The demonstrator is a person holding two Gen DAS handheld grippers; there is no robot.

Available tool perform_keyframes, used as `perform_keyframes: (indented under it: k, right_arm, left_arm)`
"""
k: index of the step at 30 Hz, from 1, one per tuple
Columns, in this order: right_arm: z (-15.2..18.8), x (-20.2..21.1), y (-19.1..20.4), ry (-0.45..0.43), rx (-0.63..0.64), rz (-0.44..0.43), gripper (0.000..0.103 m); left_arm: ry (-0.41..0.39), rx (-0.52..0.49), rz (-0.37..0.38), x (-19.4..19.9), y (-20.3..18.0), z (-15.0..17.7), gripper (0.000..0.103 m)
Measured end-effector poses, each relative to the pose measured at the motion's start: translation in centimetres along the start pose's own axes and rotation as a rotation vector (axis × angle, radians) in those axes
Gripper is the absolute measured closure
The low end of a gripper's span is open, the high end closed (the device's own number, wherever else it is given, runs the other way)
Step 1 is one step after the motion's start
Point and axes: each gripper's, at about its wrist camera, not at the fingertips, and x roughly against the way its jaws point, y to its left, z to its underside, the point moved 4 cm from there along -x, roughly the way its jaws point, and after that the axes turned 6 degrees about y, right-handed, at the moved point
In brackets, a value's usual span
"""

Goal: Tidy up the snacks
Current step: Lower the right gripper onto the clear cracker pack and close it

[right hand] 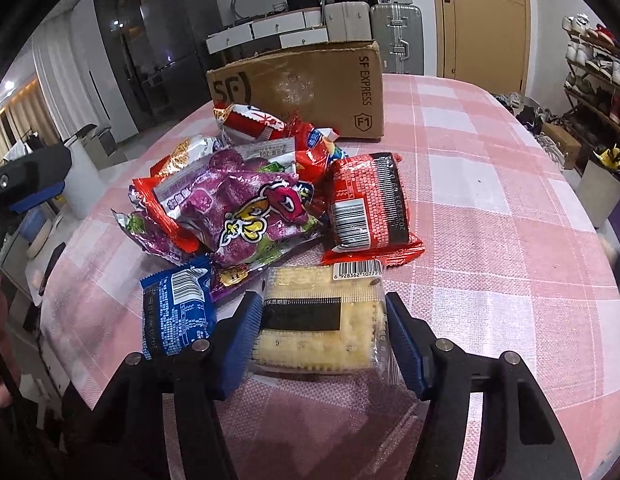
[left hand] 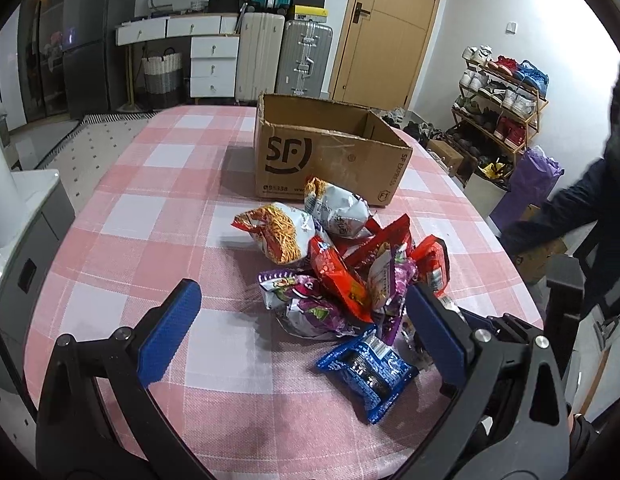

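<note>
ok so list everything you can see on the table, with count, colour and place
brown cardboard box: one, open, far side of table
pink checked tablecloth: one, covers the table
clear-wrapped pale cracker pack: one, nearest, between the right pads
blue foil snack pack: one, left of the crackers
purple foil bag: one, mid pile
red barcode pack: one, right of the pile
left hand-held gripper: blue pads, open
right hand-held gripper: blue pads, on the cracker pack

Home: shoe rack (left hand: 506, 108), suitcases (left hand: 282, 56), fridge (left hand: 94, 36), door (left hand: 390, 28).
</note>
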Motion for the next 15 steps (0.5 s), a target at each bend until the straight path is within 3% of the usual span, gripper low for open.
perform_keyframes:
  k: [15]
  right_arm:
    - [0.3,2.6,-1.1,-0.069,-0.031,-0.017,0.040]
  left_arm:
    - [0.116,0.005,0.056,-2.3,0.1,1.7,0.001]
